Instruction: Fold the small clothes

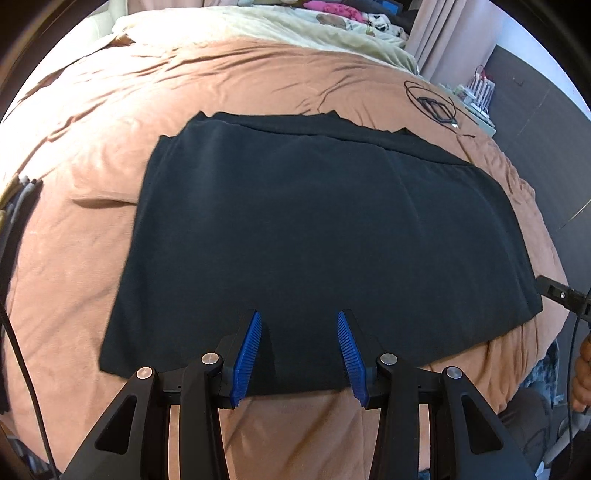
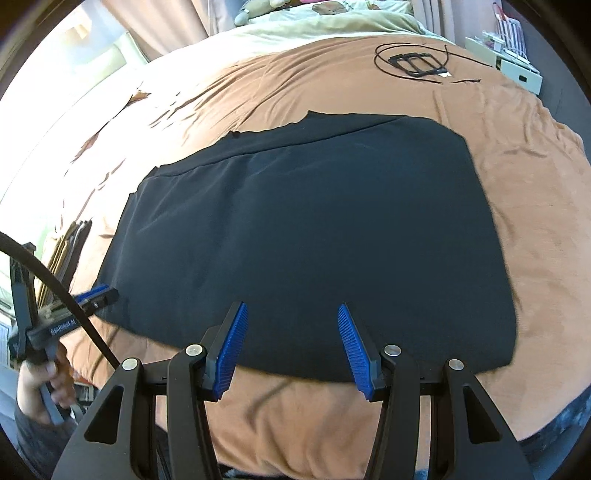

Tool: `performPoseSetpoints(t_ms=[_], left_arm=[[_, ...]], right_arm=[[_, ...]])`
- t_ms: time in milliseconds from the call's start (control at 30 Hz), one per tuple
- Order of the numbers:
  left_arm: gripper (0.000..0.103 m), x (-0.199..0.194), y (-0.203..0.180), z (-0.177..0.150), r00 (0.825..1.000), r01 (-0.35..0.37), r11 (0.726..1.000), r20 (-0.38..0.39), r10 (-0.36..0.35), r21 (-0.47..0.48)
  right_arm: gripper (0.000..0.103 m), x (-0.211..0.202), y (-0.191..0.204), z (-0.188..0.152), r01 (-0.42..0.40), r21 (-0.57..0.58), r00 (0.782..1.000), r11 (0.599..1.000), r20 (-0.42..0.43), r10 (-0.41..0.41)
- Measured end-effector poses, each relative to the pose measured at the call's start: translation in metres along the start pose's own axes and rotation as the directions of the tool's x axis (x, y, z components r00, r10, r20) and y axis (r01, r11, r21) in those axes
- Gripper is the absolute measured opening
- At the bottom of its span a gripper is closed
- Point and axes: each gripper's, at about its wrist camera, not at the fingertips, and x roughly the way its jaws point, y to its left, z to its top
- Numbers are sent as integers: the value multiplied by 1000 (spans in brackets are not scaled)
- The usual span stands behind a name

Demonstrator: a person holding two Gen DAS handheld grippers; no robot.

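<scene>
Nearest in the left wrist view, the left hand-held gripper (image 1: 300, 325) hangs over the near edge of the garment (image 1: 314, 236), its blue pads (image 1: 251, 354) spread apart with nothing pinched between them; the cloth lies flat beneath, not lifted. In the right wrist view the right hand-held gripper (image 2: 291, 317) stands the same way, jaws parted and empty above the near hem, its pads (image 2: 231, 350) clear of the fabric.

The garment is dark, almost black, spread smooth on the bed (image 1: 92, 155), which wears a tan cover. It looks folded over once: along the far side a second layer edge runs across, and a strip of the lower layer shows beyond it. The near edge sits close to the bed's near side.

At the left of the right wrist view, the other hand-held gripper appears from the side with a black cable (image 2: 51, 284) arching over it, and a hand (image 2: 40, 380) grips its handle. Its blue tip lies just beside the garment's left edge; whether it touches I cannot tell.

Further off, a stack of folded cloth (image 1: 18, 199) sits at the bed's left edge. Toward the far right corner lies a coil of black cord (image 2: 413, 61). Beyond that, a pale green blanket (image 2: 314, 26) covers the head of the bed.
</scene>
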Motion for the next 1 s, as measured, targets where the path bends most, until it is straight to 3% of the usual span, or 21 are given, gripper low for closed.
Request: performPoseSetpoints(t_ms=[267,467,800,1000], left_arm=[[45,20,1,-8,999,-38,999,-21,38,-10],[45,23,3,-22,998,-58,998,-19,58,25],[45,15,0,-39,996,-91,996,-2,91,15],[44,11,6,-51,998,-55,998,-6,55,-11]], right_arm=[[49,53,27,4,46,-17,999,999,-11,-46],[49,85,53,-12,112,-103,992,988,-40,-117],[49,85,70,-37,134,-171,987,976,-65,-147],[49,79,75,-43,137,-196,985,971,-78,-154]])
